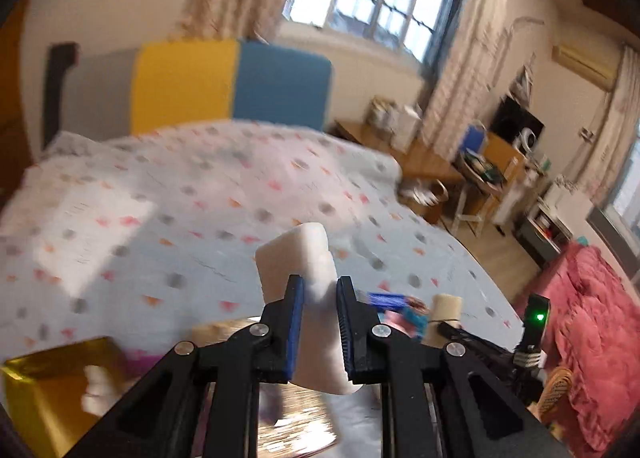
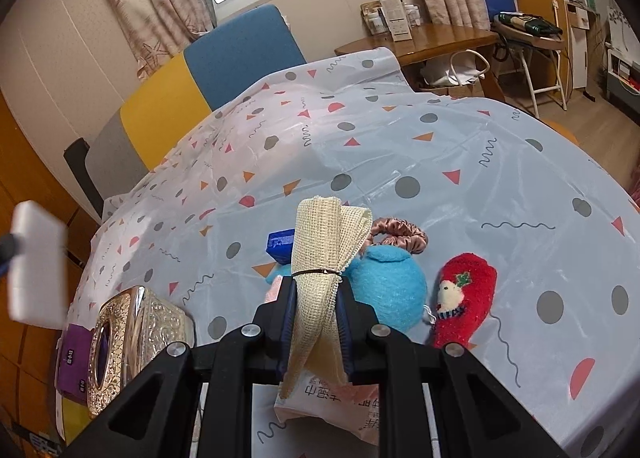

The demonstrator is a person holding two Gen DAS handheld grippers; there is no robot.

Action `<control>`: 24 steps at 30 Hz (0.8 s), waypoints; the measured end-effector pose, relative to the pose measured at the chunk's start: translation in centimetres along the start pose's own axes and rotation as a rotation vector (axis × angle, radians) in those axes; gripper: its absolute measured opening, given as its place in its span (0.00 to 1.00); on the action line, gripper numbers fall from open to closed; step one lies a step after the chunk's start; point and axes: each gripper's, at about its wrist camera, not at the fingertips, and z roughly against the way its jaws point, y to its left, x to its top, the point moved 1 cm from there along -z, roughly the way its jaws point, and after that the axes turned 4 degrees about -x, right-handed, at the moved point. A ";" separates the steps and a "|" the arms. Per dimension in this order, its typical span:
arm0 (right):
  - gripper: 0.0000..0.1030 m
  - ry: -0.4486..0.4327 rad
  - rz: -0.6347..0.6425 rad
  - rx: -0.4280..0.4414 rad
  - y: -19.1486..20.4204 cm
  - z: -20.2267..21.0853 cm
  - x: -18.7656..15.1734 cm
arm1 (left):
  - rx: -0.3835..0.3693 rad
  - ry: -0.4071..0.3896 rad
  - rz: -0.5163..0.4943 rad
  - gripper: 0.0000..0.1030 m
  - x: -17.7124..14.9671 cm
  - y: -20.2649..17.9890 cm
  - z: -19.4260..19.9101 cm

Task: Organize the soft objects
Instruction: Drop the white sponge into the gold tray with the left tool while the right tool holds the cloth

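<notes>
Left jaws gripping white sponge [image 1: 298,278], right jaws clamping mesh cloth [image 2: 326,258], red mitten [image 2: 464,298] right-view only

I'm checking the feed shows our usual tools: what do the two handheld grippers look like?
Both look alike. The left gripper and right gripper have matte black angular linkage arms with round silver pivot bolts, and black fingers faced with ribbed blue pads. In the left wrist view, the right gripper's body carries a small black box with a green light. No sleeves or hands are visible.

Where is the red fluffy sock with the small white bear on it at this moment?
In the right wrist view, the red fluffy sock lies on the patterned tablecloth, right of the gripper, beside the blue plush toy.
</notes>
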 end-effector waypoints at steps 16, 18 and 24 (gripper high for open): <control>0.18 0.009 0.033 -0.052 0.3 -0.3 -0.4 | 0.349 0.119 0.265 0.17 -10.8 21.5 4.8; 0.18 0.008 0.038 -0.062 0.4 -0.3 -0.4 | 0.368 0.163 0.290 0.18 -12.2 23.2 3.3; 0.18 0.011 0.058 -0.076 0.8 -0.6 -0.5 | 0.403 0.232 0.349 0.25 -13.7 26.4 -0.3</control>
